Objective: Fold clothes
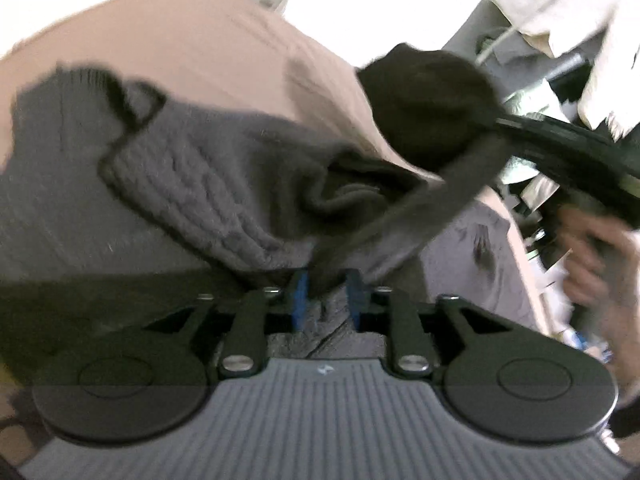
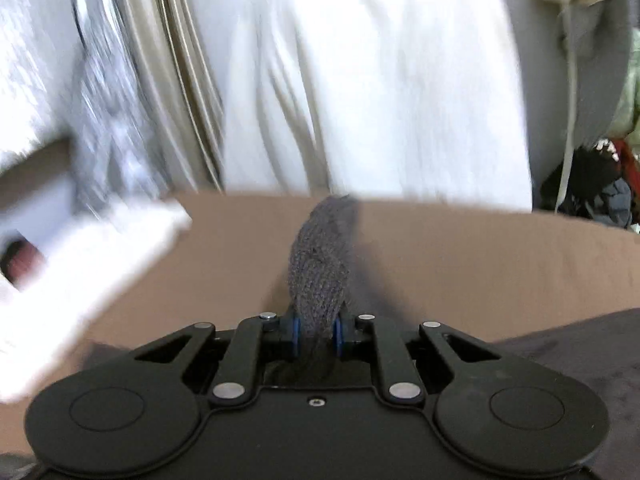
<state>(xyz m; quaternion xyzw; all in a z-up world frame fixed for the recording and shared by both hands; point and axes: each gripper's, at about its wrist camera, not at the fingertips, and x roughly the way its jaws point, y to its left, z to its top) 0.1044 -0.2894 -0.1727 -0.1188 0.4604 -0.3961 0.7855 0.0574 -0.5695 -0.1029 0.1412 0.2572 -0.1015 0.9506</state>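
A brown-covered bed (image 1: 224,40) carried a grey cable-knit sweater (image 1: 192,184), which lay spread and rumpled across it in the left wrist view. White curtains (image 2: 360,80) hung behind the bed in the right wrist view. The left gripper (image 1: 326,296) had a fold of the sweater between its blue pads (image 1: 300,296), though blur hid whether they pressed on it. The right gripper (image 2: 317,336) was clamped on a bunched strip of the same knit, lifted off the bed. A person's hand (image 1: 592,264) held that gripper's body.
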